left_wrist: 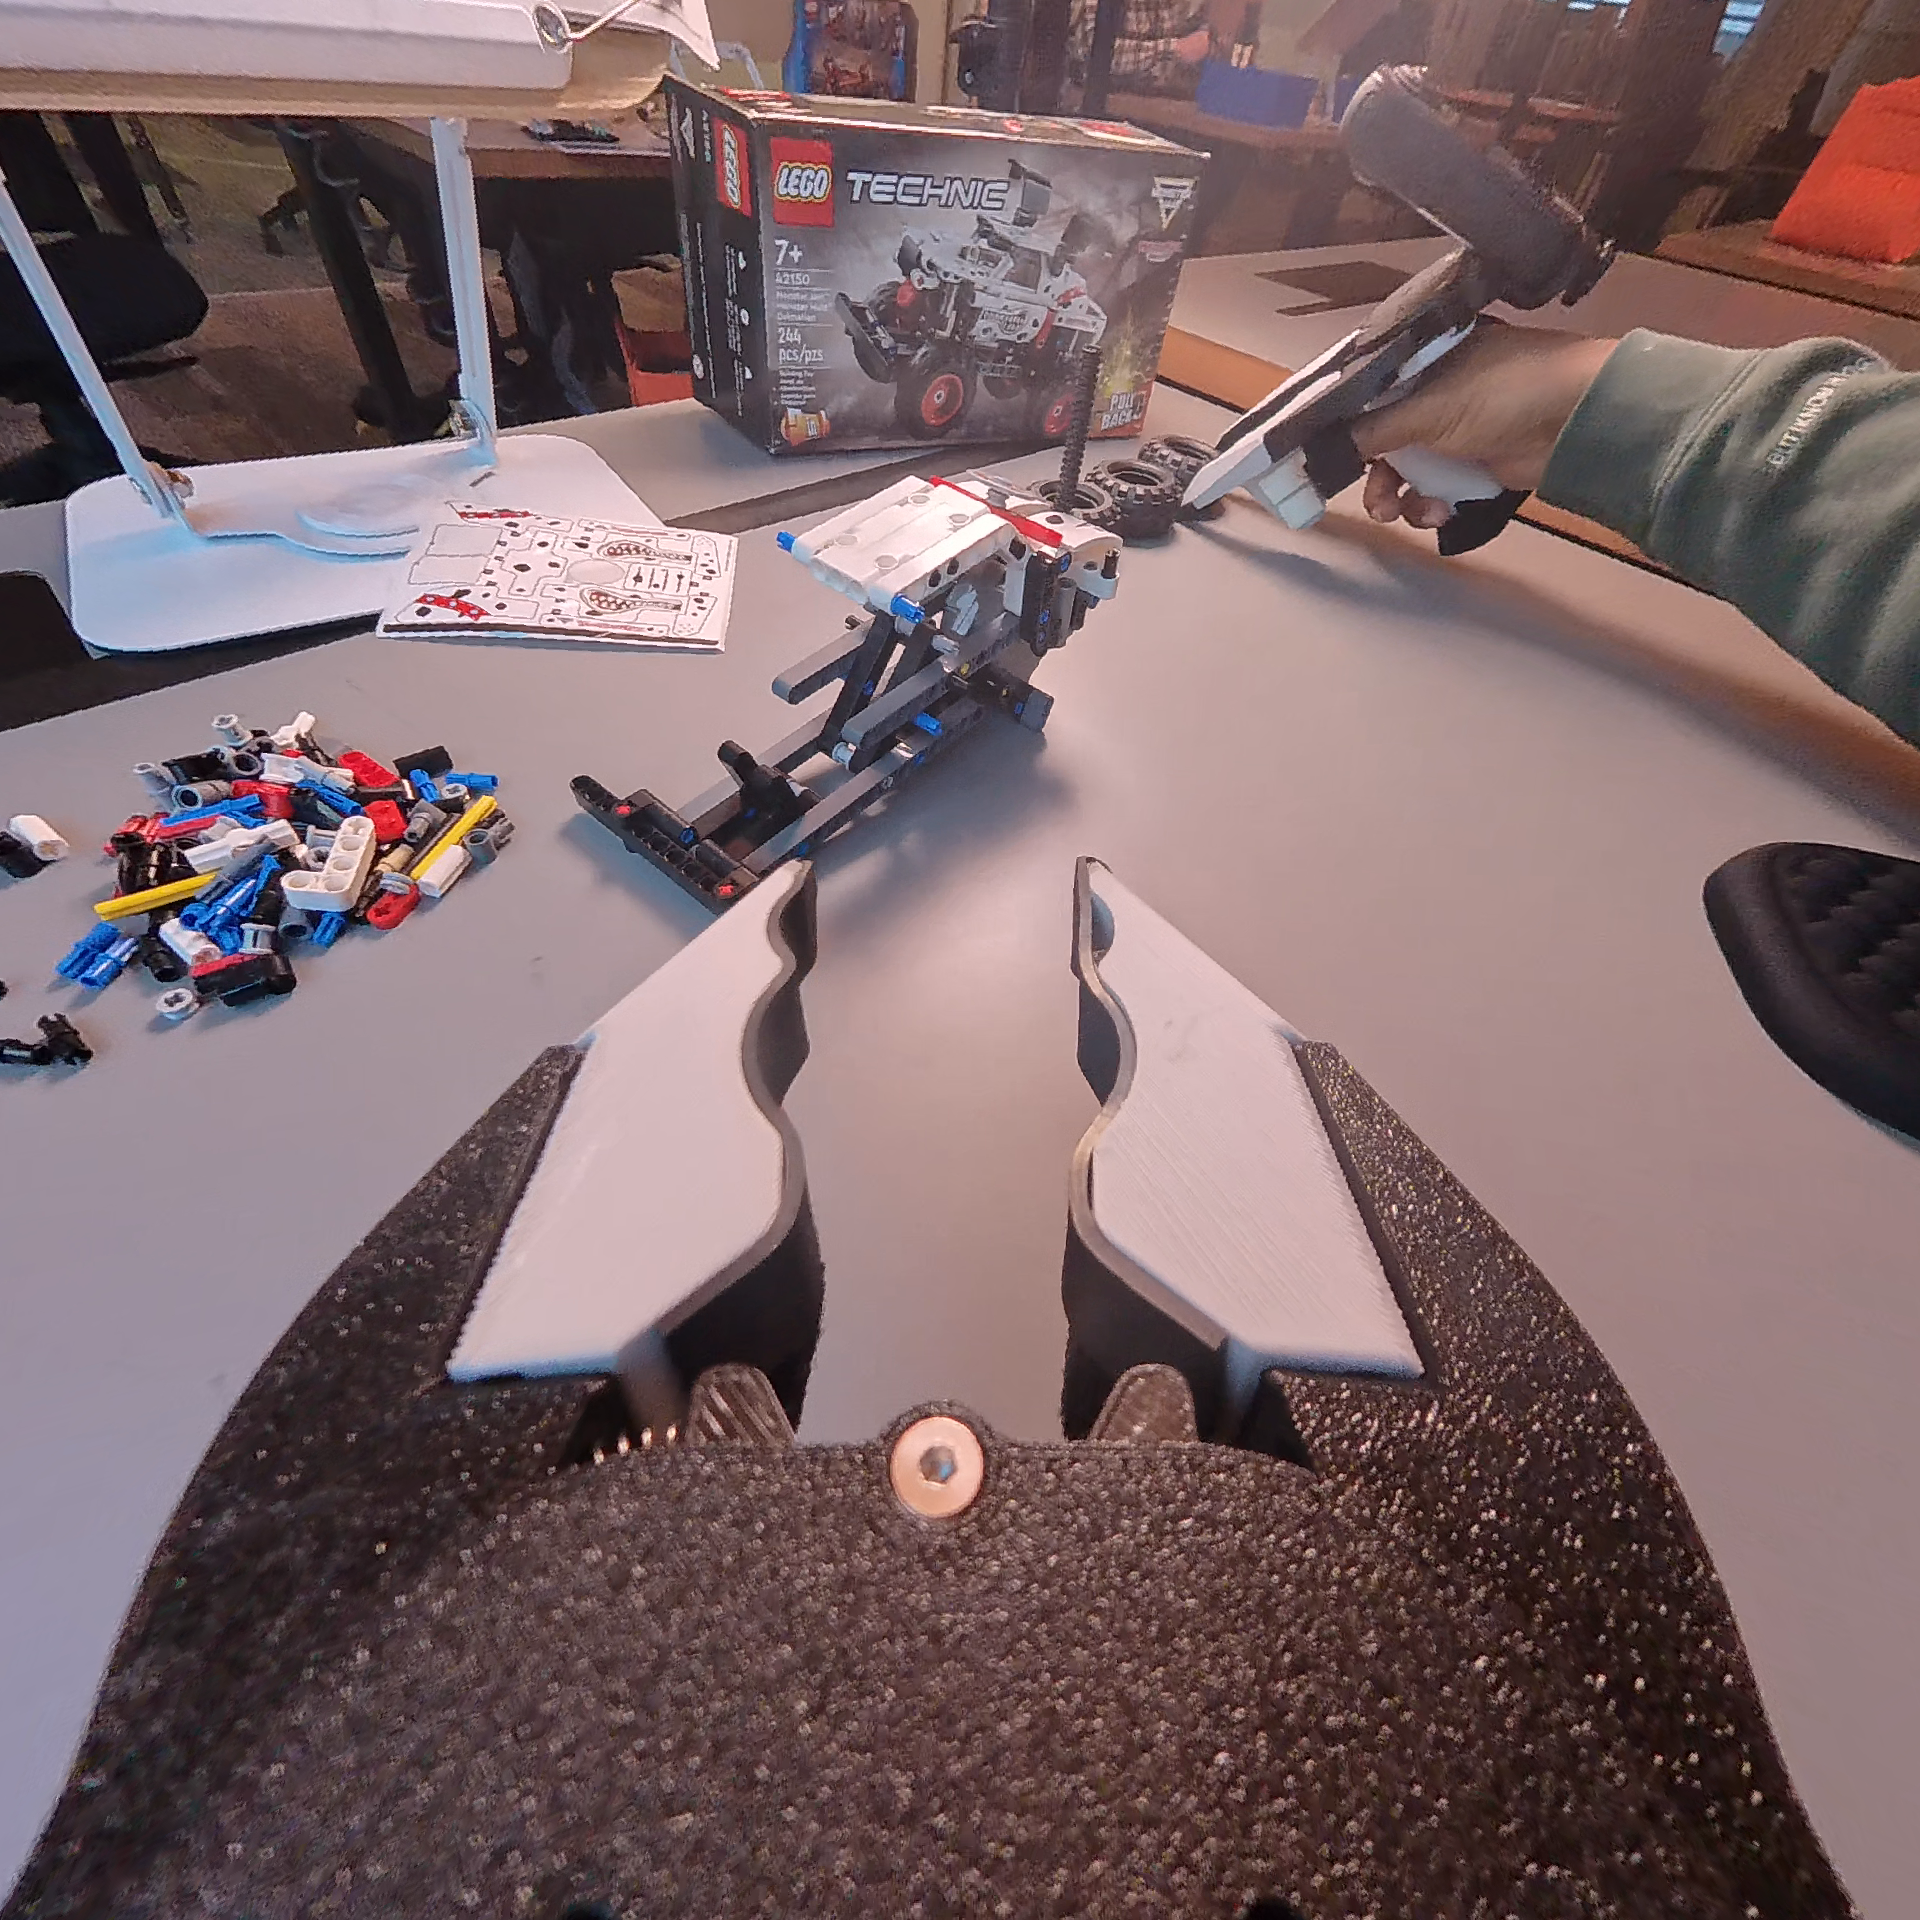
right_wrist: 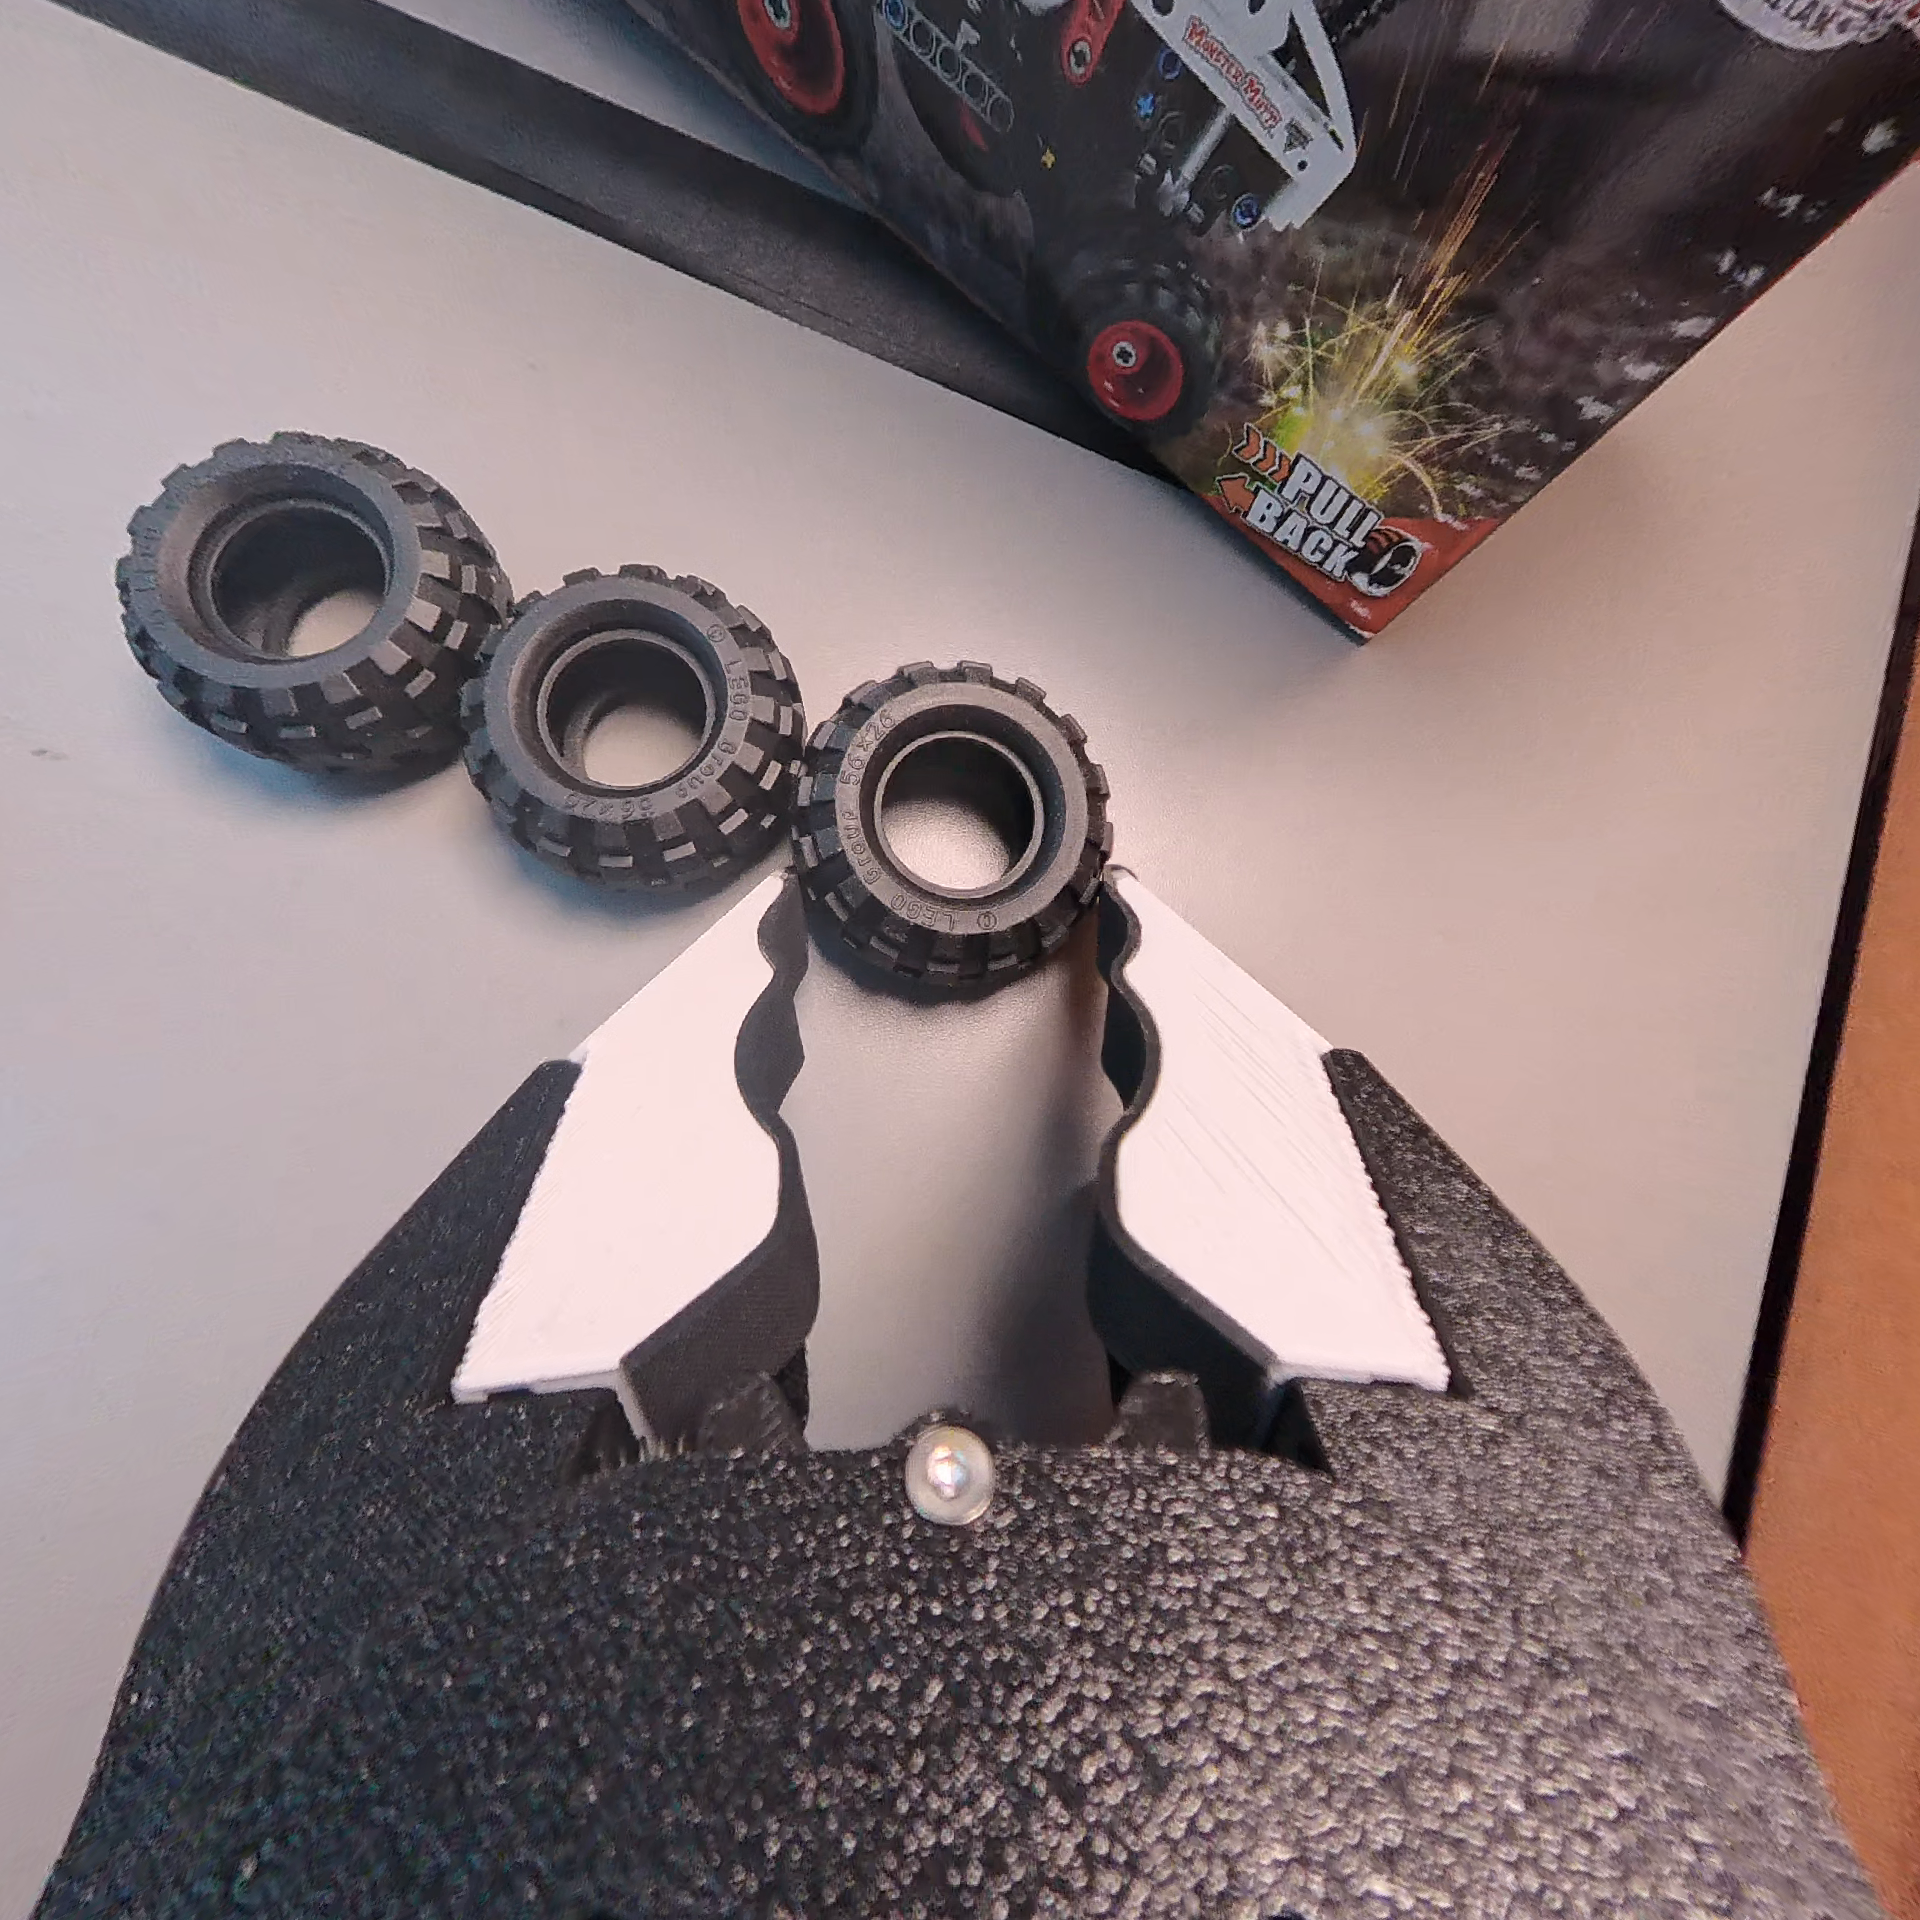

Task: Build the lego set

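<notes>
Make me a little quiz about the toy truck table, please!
1. True or false: the right tongs have lifted a tire into the air.
2. How many black tires lie in a row in the right wrist view?
3. The left tongs are: A) open and empty, B) squeezing a blue pin, C) holding the sticker sheet.

Key:
1. False: the nearest tire sits on the table, between the open fingertips.
2. Three.
3. A.

Even, soft overhead light, faint shadows on the grey table (left_wrist: pixel 1351 831), strong fisheye bending at edges, slight blur.
</notes>
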